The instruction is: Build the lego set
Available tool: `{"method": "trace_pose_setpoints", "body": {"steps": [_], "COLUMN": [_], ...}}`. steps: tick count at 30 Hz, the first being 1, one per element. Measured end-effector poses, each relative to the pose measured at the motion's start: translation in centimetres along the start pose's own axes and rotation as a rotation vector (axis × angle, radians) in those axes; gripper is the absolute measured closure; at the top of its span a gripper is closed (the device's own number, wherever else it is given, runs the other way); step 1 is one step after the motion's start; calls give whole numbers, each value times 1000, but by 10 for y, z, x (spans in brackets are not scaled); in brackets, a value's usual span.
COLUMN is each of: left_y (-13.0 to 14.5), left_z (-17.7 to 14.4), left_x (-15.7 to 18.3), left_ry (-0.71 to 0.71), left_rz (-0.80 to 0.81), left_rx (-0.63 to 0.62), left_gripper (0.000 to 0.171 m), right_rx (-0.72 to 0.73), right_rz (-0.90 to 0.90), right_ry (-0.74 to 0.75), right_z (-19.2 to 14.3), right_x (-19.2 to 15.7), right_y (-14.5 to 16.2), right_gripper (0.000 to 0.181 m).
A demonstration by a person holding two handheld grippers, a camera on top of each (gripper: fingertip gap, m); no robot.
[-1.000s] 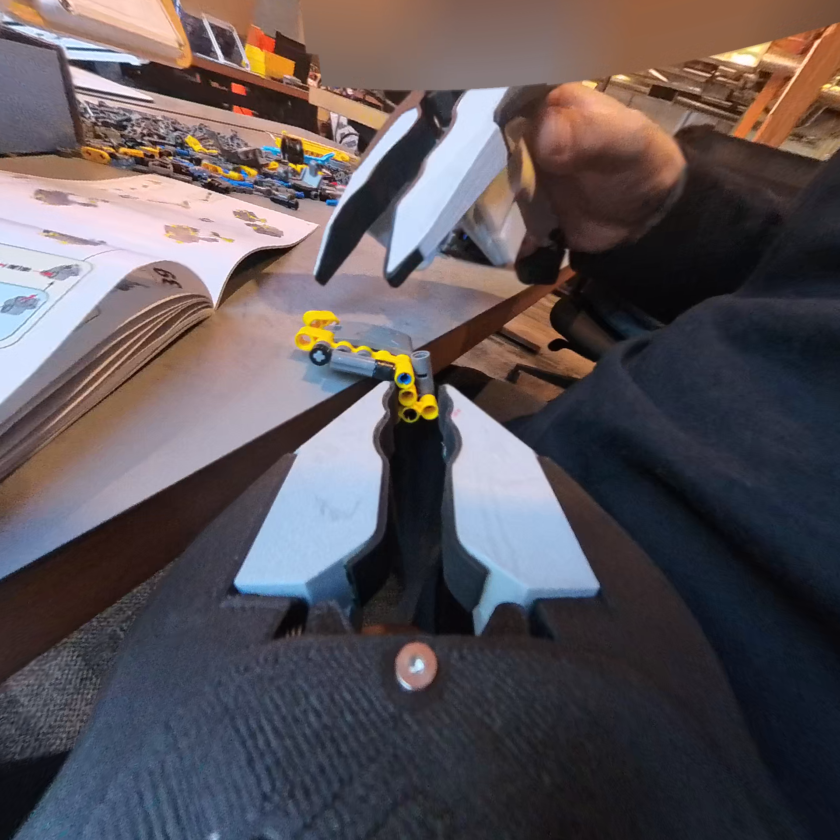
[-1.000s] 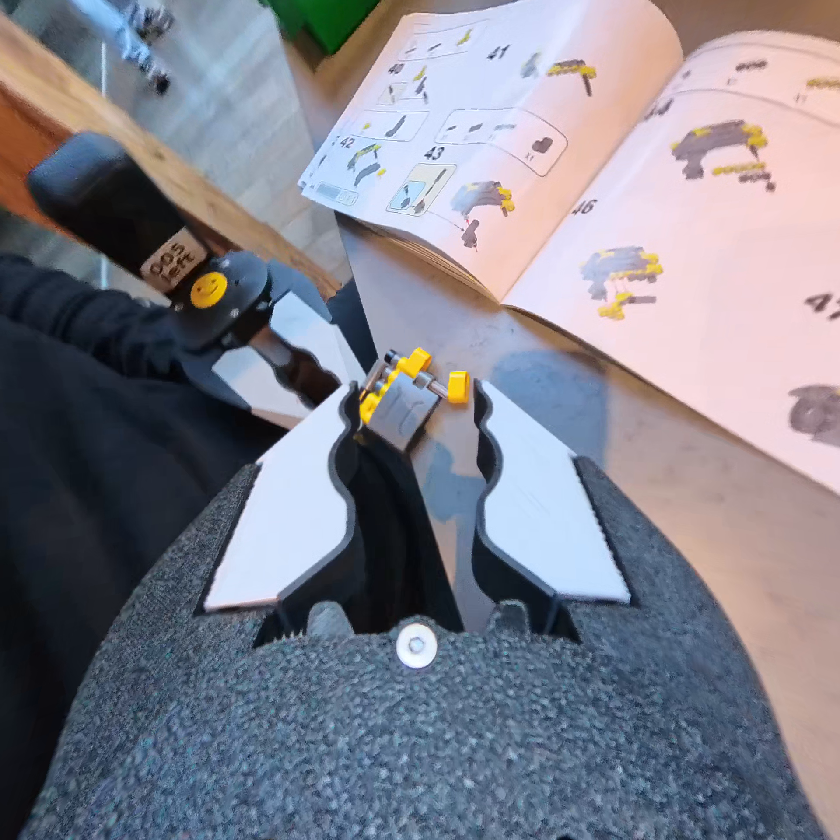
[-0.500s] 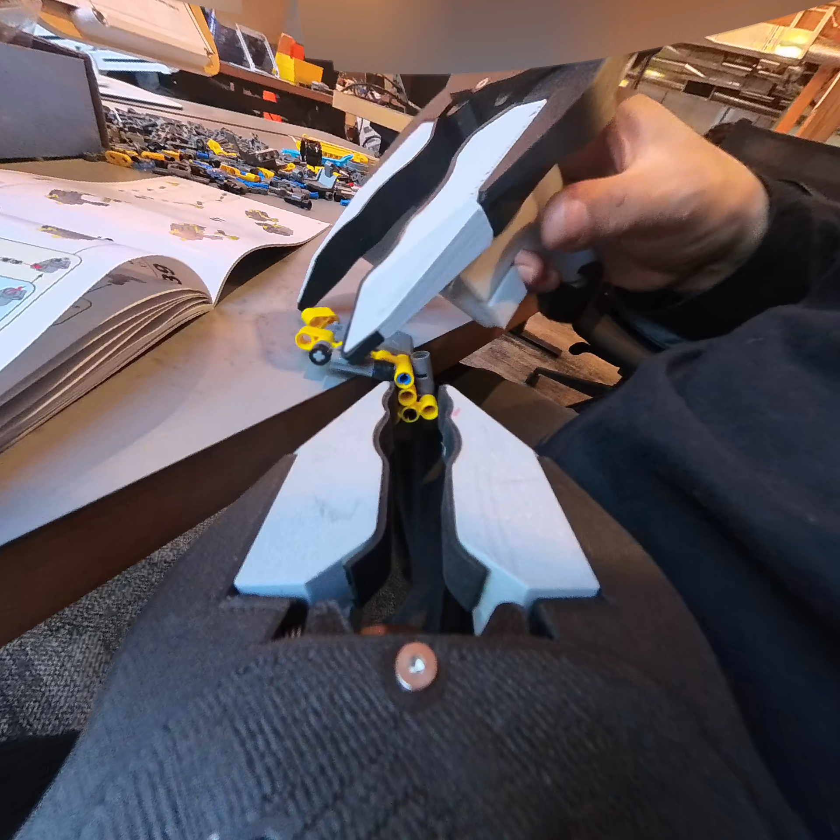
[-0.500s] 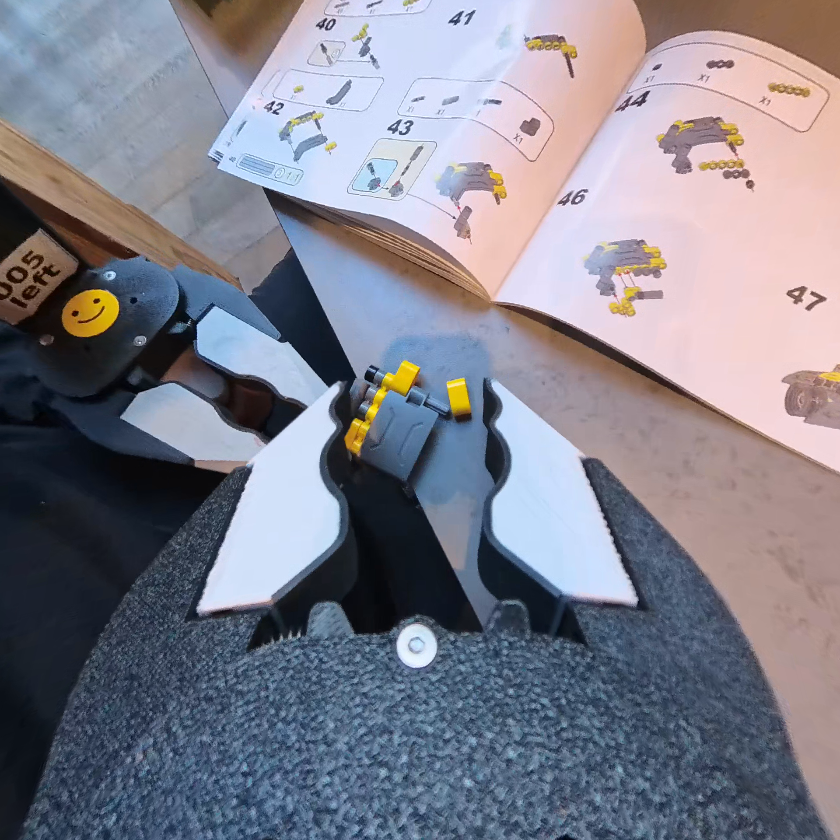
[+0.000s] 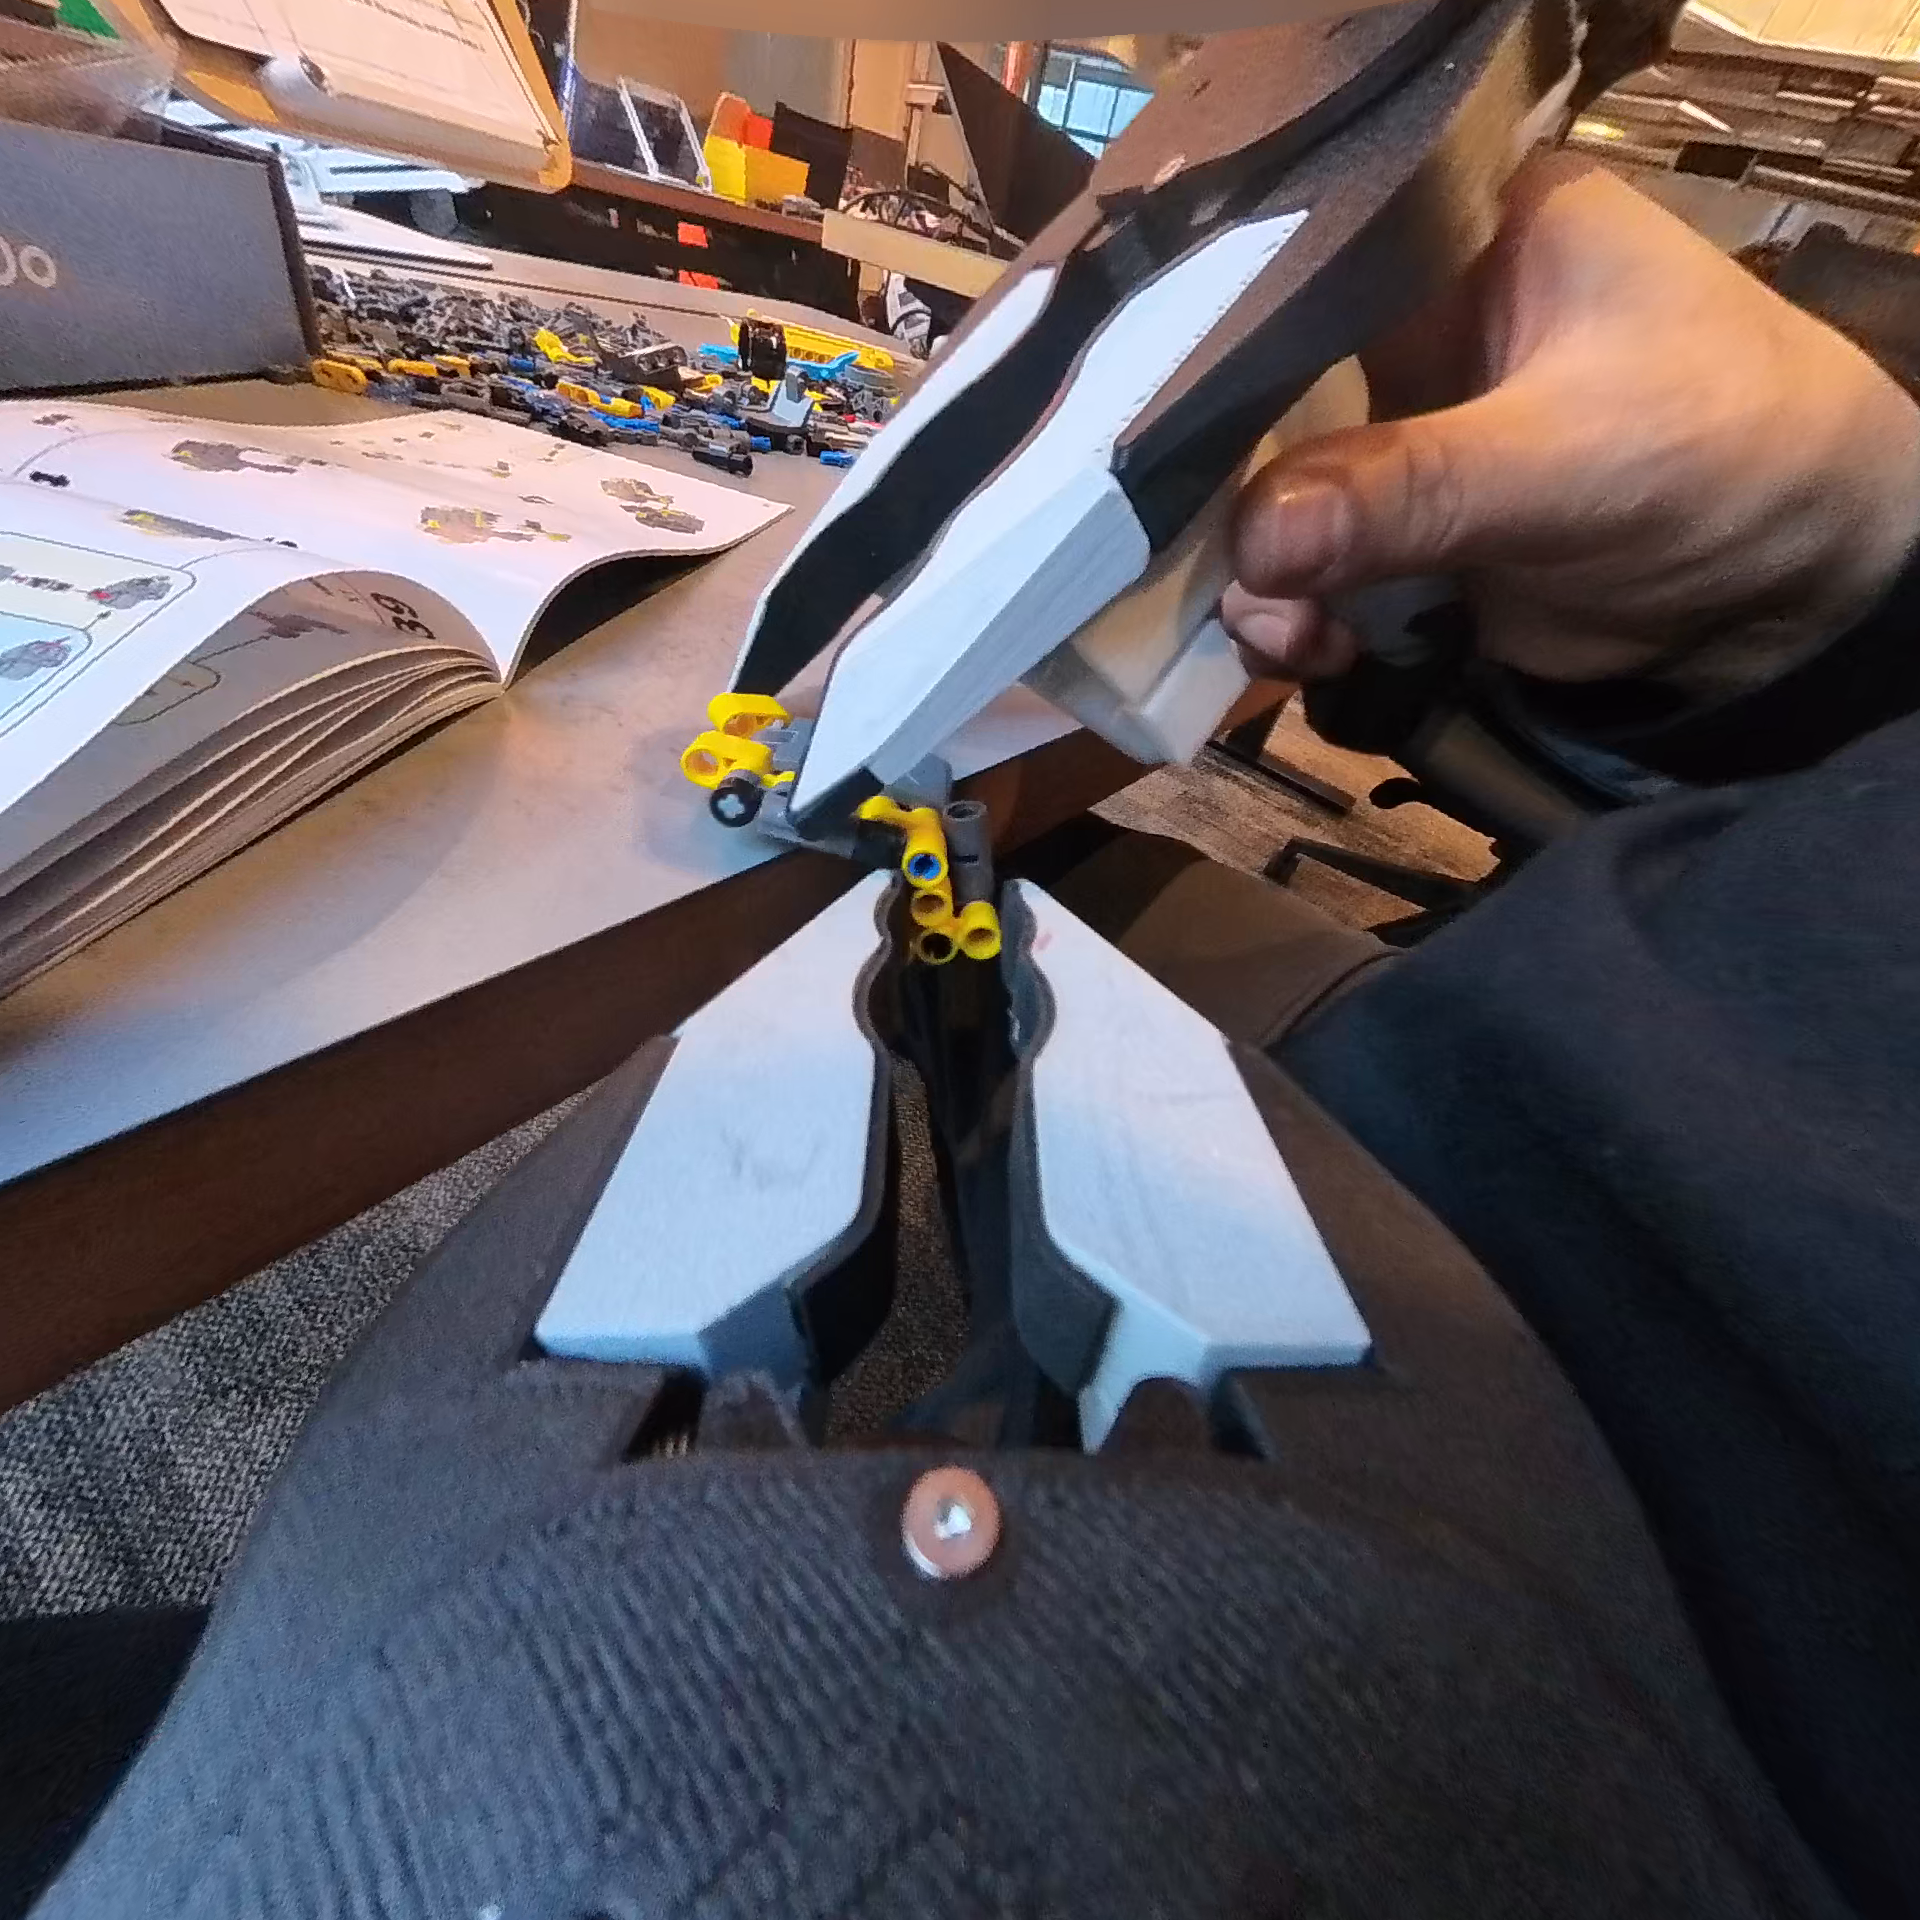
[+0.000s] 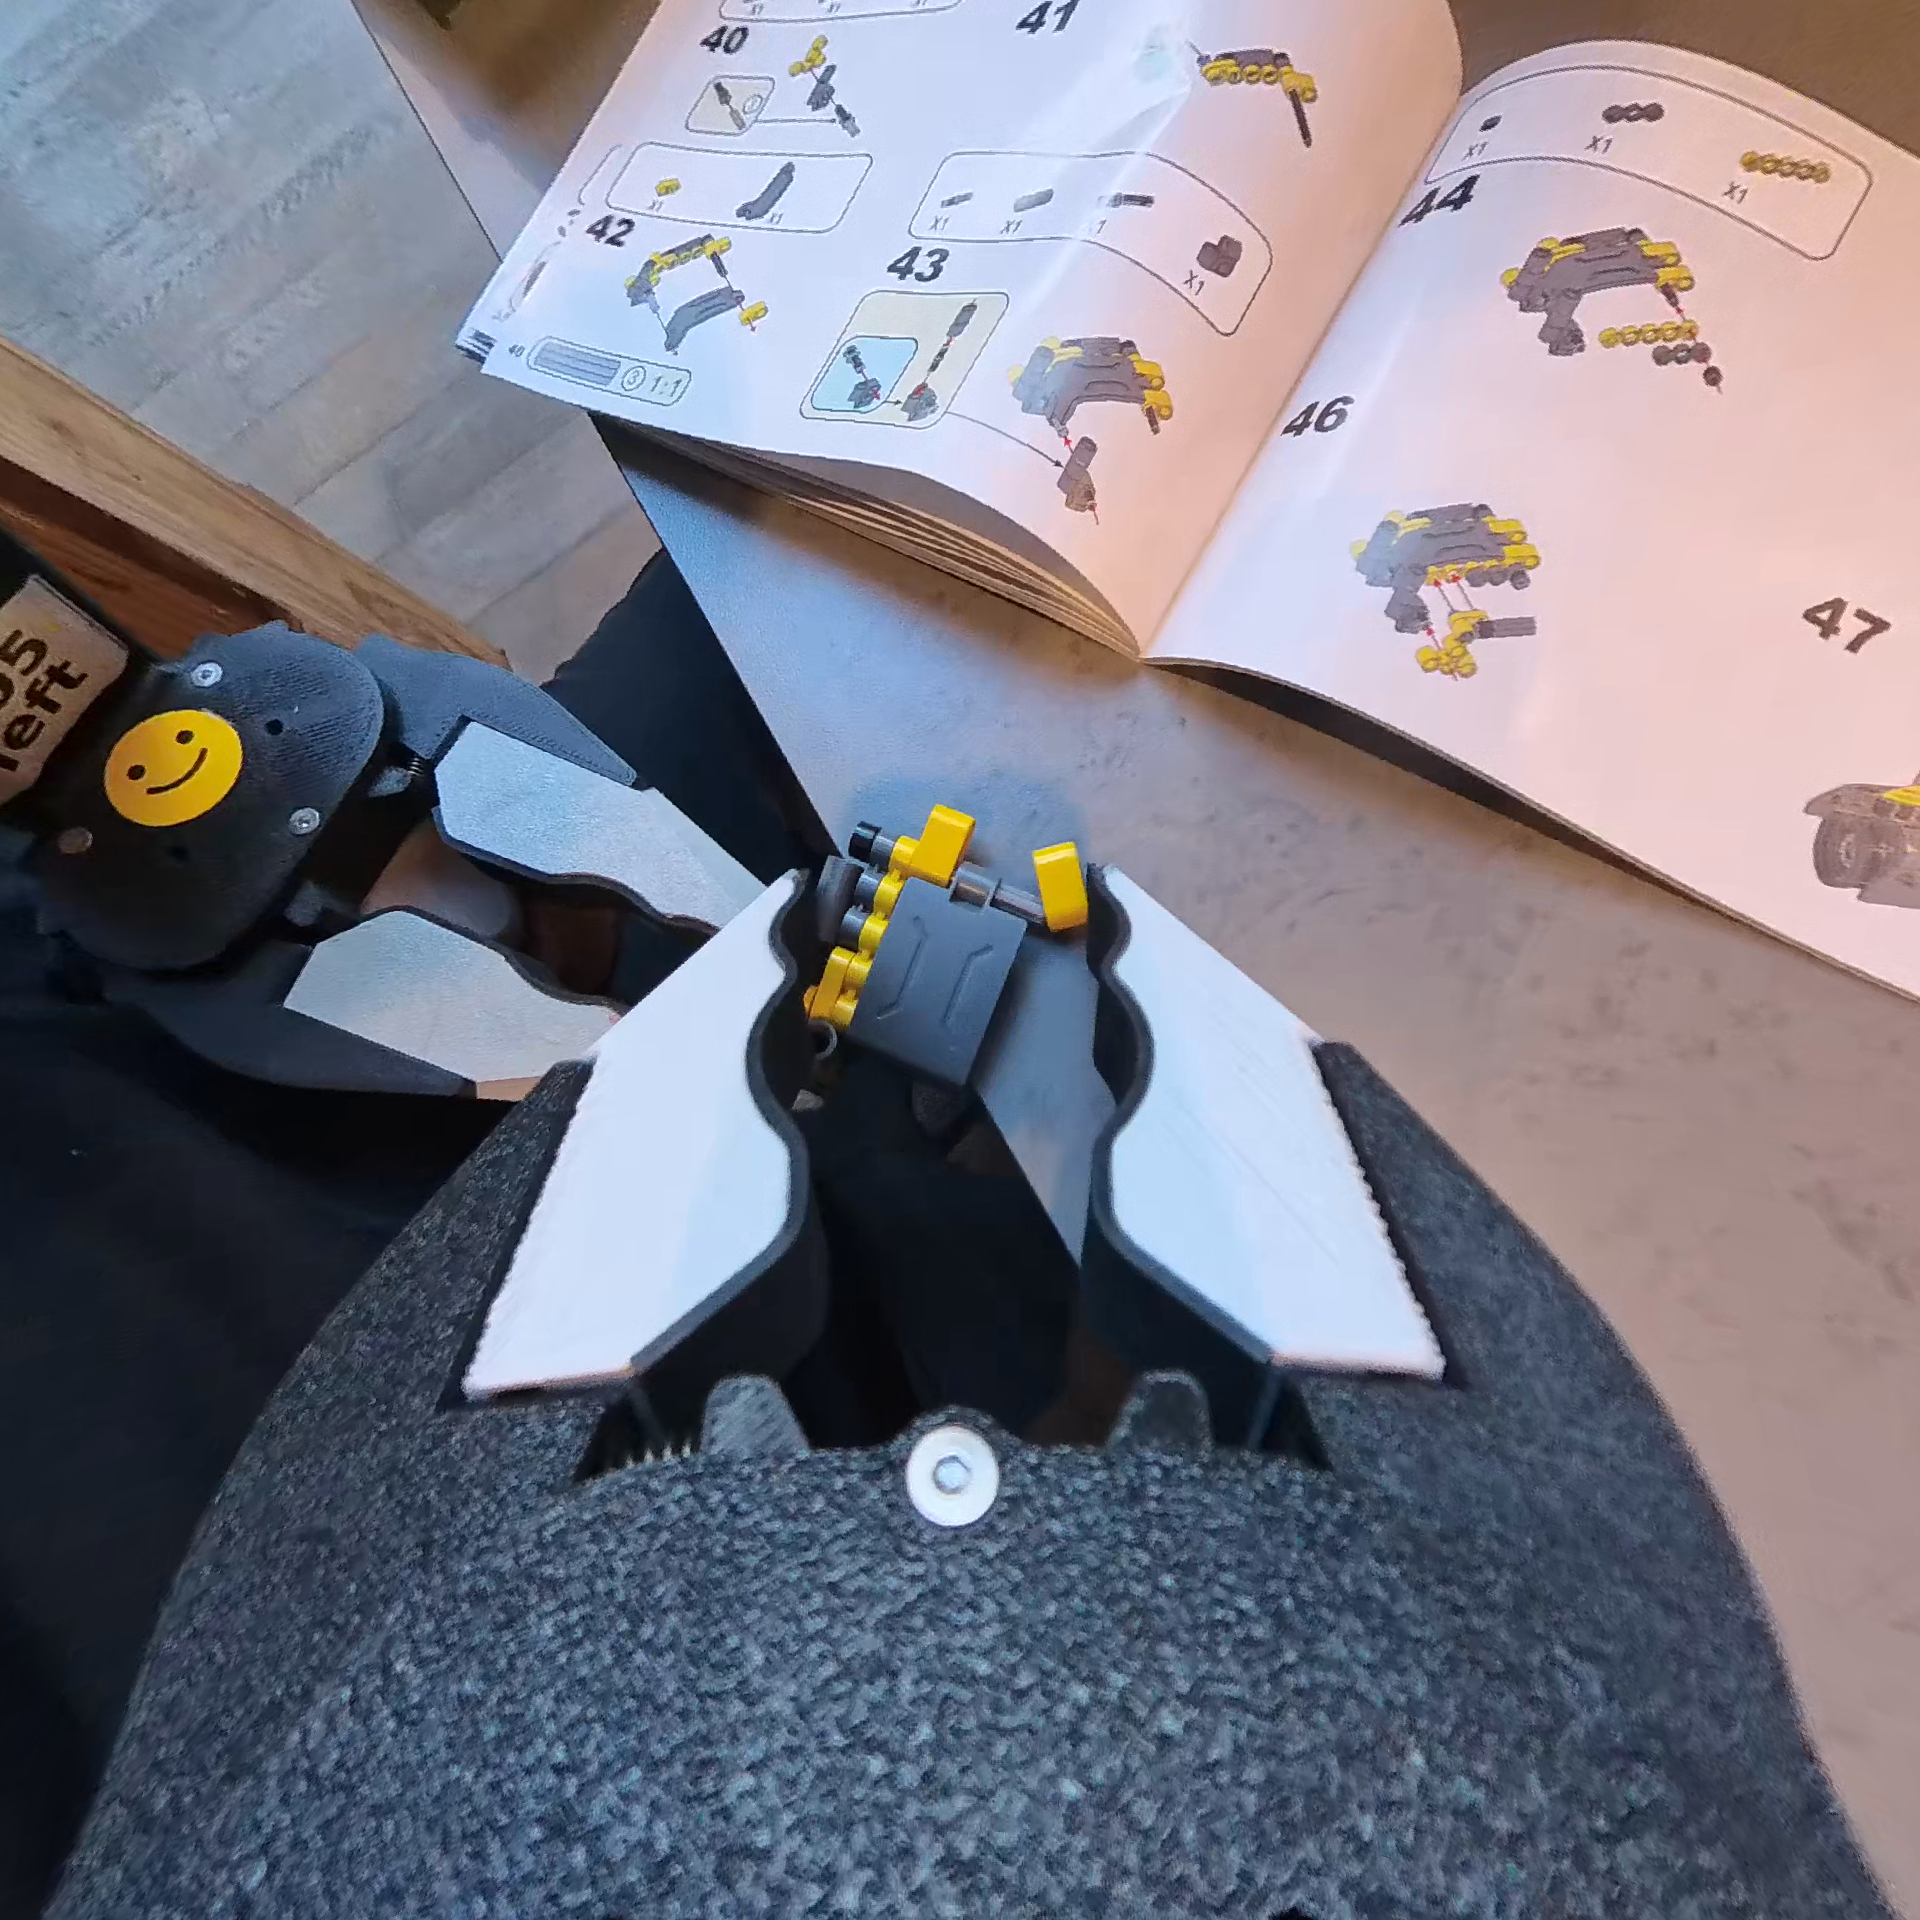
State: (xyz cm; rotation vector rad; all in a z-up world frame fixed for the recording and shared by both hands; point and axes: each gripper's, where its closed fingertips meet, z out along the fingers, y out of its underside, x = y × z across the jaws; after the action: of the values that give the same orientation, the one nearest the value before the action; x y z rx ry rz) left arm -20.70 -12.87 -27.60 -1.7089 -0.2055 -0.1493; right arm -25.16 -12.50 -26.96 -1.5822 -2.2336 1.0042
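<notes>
My grippers have pale grey fingers (image 6: pixel 665 1164) edged in black, on speckled charcoal bodies. The left gripper (image 6: pixel 623 914) wears a yellow sticker (image 6: pixel 171 771). Beside the white booklet (image 6: pixel 1299 343), the brick model (image 6: pixel 914 956) is dark grey and yellow on the grey table (image 6: pixel 1403 987). My sleeve (image 5: pixel 1662 1195) is black.

Open booklet (image 6: pixel 1299 343) bears step numbers; tan tag (image 6: pixel 42 675) bears lettering.

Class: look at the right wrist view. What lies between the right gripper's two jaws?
The grey and yellow brick assembly sits between the jaws of the right gripper, at the corner of the grey table. The jaws are spread either side of it.
</notes>
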Motion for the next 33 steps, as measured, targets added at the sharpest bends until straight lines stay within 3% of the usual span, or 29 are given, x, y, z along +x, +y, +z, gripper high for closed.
{"method": "trace_pose_setpoints", "body": {"steps": [26,30,33], "left_y": [5,5,5], "left_z": [-1,-1,-1], "left_x": [-1,-1,-1], "left_ry": [-55,-49,-49], "left_rz": [41,45,52], "left_rx": [-15,-12,-12], "left_gripper": [156,156,156], "right_rx": [90,91,95], "right_rz": [58,57,17], "right_ry": [76,37,83], "right_z": [1,1,2], "right_x": [-5,-13,-7], "right_y": [0,0,1], "right_gripper": [128,111,125]}}
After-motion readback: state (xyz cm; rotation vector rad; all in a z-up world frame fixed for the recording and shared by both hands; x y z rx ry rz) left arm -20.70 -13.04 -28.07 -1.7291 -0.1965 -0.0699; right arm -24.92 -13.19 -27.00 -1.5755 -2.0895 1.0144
